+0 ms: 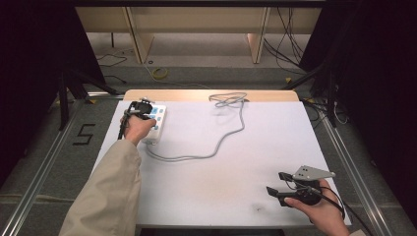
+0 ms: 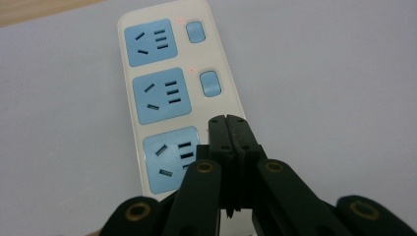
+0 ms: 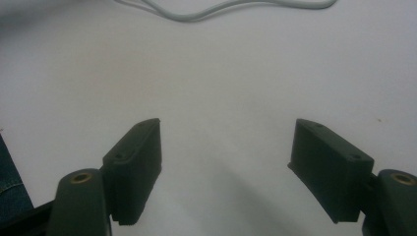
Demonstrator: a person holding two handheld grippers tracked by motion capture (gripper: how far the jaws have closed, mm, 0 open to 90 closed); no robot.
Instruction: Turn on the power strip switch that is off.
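Left gripper (image 2: 227,120): black jaws, flat rectangular pads, brass-coloured pivot rings on the linkage arms. Right gripper (image 1: 280,184): same black build, grey three-cornered plate (image 1: 311,173) on top at 12 o'clock, black cable (image 1: 339,204) trailing at 4 o'clock. Person's left sleeve (image 1: 105,194): beige, loose.

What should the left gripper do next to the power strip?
Probably press straight down. The left gripper, jaws shut, sits over the third switch on the power strip, whose other two switches show red lights; no light shows by the third.
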